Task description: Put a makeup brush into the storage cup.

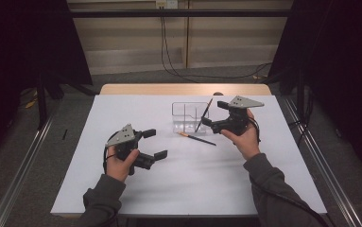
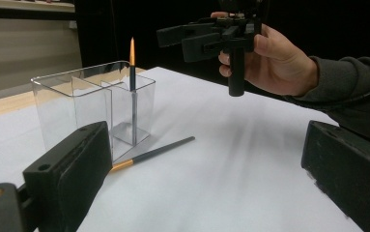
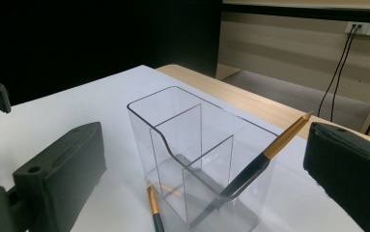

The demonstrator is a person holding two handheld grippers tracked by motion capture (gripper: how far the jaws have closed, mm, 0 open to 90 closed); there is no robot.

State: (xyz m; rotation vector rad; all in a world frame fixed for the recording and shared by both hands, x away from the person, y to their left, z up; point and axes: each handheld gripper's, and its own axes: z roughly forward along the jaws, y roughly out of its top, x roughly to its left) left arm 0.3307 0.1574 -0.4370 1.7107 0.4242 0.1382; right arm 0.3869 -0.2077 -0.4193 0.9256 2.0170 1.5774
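A clear plastic holder with compartments (image 1: 187,117) (image 2: 95,104) (image 3: 192,150) stands on the white table (image 1: 188,179). One dark pen with an orange-gold tip (image 1: 203,115) (image 2: 132,92) (image 3: 257,162) leans inside the holder's right compartment. A second, similar pen (image 1: 196,137) (image 2: 151,153) (image 3: 153,210) lies flat on the table just in front of the holder. My right gripper (image 1: 212,113) (image 2: 173,41) is open, held just right of the holder with nothing between its jaws. My left gripper (image 1: 154,143) is open too, lower left of the holder, empty.
The table's wooden far edge (image 1: 183,89) shows behind the white sheet. Black cables (image 1: 178,71) run over the floor beyond. Metal rails (image 1: 18,175) flank the table on both sides, and dark curtains stand at left and right.
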